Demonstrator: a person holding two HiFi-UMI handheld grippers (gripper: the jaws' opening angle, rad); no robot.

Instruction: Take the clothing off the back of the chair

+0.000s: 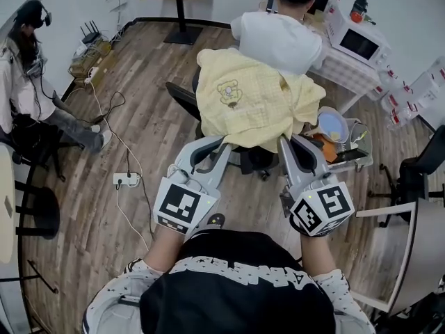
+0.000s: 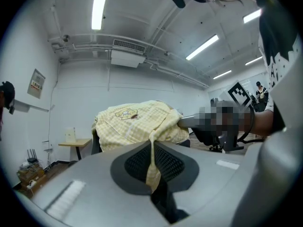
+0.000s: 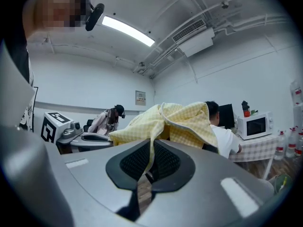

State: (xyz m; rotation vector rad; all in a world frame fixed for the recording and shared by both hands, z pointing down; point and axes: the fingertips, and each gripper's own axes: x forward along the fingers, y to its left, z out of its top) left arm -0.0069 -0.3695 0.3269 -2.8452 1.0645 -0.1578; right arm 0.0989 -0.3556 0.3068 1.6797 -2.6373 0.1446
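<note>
- A brown wood-plank floor (image 1: 139, 152) fills the left and middle of the head view.
- A black swivel office chair (image 1: 179, 92) stands mid-frame. A person in a white shirt (image 1: 278, 40) sits just beyond it, top centre.
- The pale yellow checked garment with a bear badge (image 1: 250, 103) hangs draped over the chair's back, centre of the frame.
- The left gripper (image 1: 222, 145) is at the garment's lower left edge, its fingers pressed together on a fold of the hem.
- The right gripper (image 1: 286, 142) is at the lower right edge, its fingers likewise pinching the cloth.
- A white microwave oven (image 1: 358, 44) sits upper right on a checked tabletop (image 1: 348, 69).
</note>
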